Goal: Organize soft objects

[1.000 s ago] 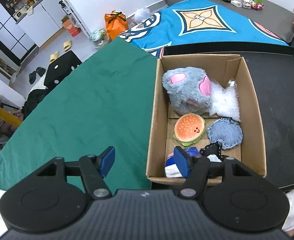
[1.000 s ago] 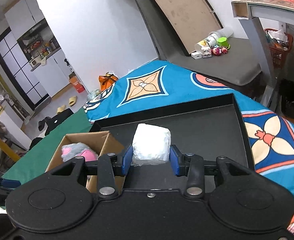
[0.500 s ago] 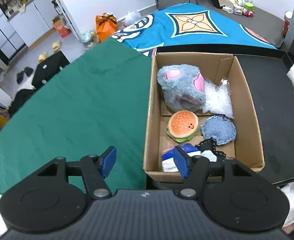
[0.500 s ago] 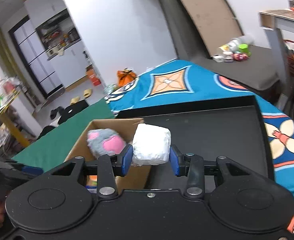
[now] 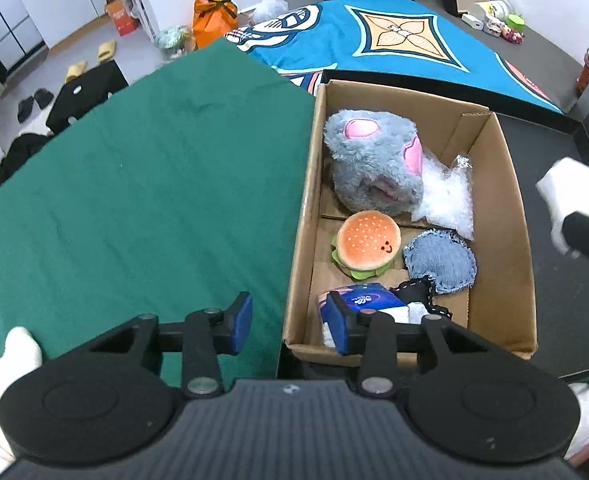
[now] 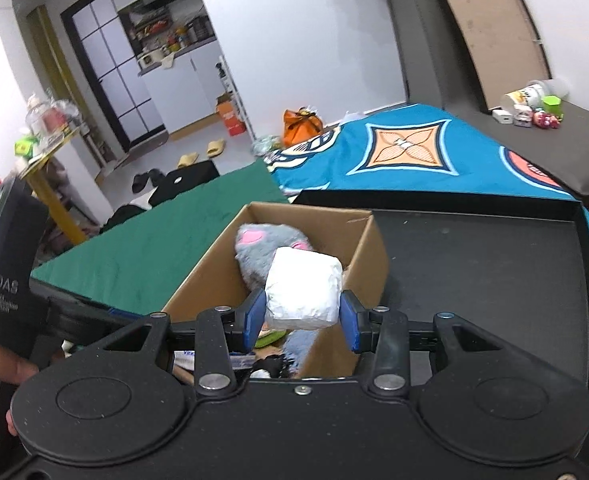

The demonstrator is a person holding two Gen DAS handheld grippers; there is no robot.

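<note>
Green cloth (image 5: 134, 208) spreads out to the left of my left gripper (image 5: 290, 330), whose jaws have just been closing and now stand fairly narrow with nothing between them, straddling the near left corner of the cardboard box (image 5: 302, 216). Ahead of it inside the box I see the grey plush (image 5: 374, 160), a clear plastic bag (image 5: 446, 200), the burger toy (image 5: 368, 246), a denim pouch (image 5: 442, 260) and, right by the inner finger, a blue tissue pack (image 5: 368, 300). Further right, my right gripper (image 6: 303, 316) is clamped on a white soft bundle (image 6: 304, 288), both pads pressed into its sides, held above the box's right wall with the black tray (image 6: 494, 272) to its right. I judge this as the carry-and-place step for 1 item. Next I should bring the bundle over a free patch of the box, lower it, then spread the jaws.
</note>
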